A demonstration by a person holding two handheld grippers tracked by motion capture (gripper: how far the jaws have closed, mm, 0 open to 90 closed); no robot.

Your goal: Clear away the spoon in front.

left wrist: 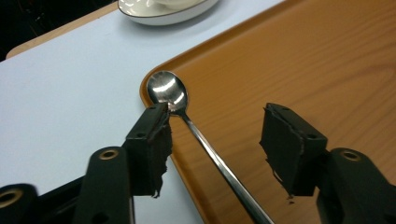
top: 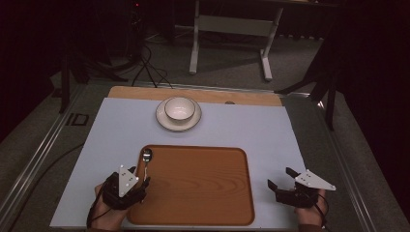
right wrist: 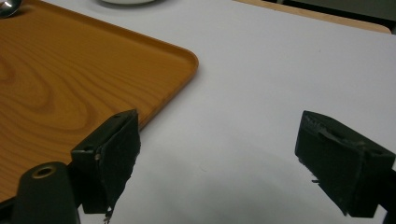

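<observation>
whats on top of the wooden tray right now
One metal spoon lies on the tray, bowl end at its far left corner. The left gripper straddles the handle, open. The handle's near end runs out of the frame. The rest of the tray is bare.

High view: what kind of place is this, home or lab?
Probably a lab or recording room: a dark space, cables on the floor beyond the table, a bare desk frame behind, and a staged tray and bowl.

Dim lab: bare table frame [top: 232,29], floor cables [top: 150,67], carpet [top: 232,63].
</observation>
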